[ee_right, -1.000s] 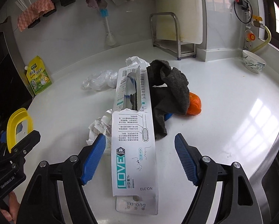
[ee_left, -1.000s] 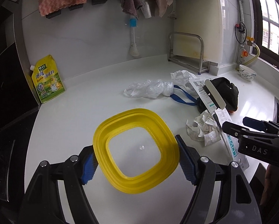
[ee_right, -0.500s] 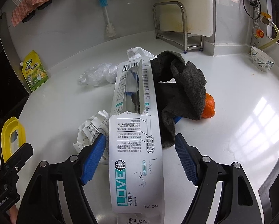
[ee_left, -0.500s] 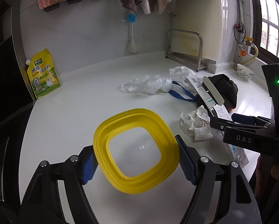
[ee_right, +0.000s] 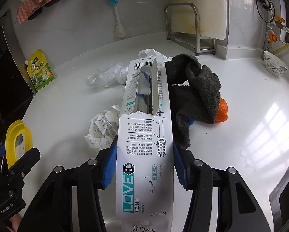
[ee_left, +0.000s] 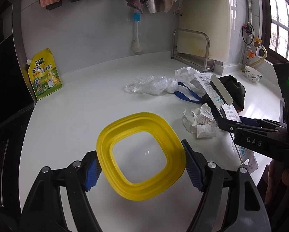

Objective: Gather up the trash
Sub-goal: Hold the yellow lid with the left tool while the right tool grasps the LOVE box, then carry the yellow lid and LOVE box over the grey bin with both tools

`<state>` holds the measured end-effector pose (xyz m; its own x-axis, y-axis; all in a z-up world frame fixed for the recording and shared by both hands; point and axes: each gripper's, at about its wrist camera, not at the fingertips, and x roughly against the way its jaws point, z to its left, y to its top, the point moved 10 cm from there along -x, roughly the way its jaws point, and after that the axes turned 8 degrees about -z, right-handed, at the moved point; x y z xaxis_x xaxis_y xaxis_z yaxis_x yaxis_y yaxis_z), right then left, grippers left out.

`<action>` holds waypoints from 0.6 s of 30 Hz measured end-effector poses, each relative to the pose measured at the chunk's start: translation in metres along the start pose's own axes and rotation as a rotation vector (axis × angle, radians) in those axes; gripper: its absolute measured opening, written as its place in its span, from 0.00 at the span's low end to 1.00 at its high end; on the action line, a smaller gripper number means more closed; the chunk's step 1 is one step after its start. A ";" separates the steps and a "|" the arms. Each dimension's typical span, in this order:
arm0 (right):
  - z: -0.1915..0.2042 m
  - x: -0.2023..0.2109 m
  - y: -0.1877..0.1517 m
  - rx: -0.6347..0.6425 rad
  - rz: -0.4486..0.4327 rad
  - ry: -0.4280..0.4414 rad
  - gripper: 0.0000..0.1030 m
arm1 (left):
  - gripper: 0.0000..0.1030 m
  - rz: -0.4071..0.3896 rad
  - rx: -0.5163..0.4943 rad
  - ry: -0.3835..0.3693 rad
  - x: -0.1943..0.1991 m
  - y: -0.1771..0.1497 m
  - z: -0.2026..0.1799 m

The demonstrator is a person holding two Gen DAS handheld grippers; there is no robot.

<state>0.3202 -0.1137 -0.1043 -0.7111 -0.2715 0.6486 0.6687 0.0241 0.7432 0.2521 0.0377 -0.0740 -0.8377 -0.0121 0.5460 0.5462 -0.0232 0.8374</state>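
The torn toothbrush package (ee_right: 144, 154) lies between the closing right claw (ee_right: 144, 164) pads, which meet its edges. The left claw (ee_left: 140, 166), angled downward, grips a yellow container (ee_left: 140, 154) above the bench (ee_left: 86, 106).

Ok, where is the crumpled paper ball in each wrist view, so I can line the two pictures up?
Left wrist: crumpled paper ball at right of centre, just left of the right gripper's near finger.
Right wrist: the ball sits left of centre, partly behind the toothbrush package.
Shared landmark: the yellow seasoning pouch against the back wall, at far left in both.
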 end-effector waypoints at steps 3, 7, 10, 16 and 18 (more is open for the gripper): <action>0.001 0.008 0.002 -0.001 -0.014 -0.001 0.49 | 0.70 -0.006 -0.001 -0.002 0.004 0.002 0.000; 0.002 0.025 0.003 -0.014 -0.037 -0.003 0.49 | 0.70 -0.019 -0.003 -0.005 0.014 0.005 -0.001; 0.004 0.041 0.001 -0.025 -0.055 -0.005 0.49 | 0.70 -0.029 -0.005 -0.011 0.024 0.007 -0.003; 0.005 0.083 -0.014 -0.056 -0.083 -0.019 0.49 | 0.70 -0.056 -0.017 -0.033 0.054 0.006 -0.015; 0.005 0.098 -0.023 -0.071 -0.092 -0.029 0.49 | 0.70 -0.063 -0.024 -0.044 0.065 0.003 -0.020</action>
<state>0.2338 -0.1364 -0.0570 -0.7756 -0.2414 0.5833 0.6131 -0.0679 0.7871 0.1994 0.0169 -0.0361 -0.8691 0.0338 0.4934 0.4918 -0.0462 0.8695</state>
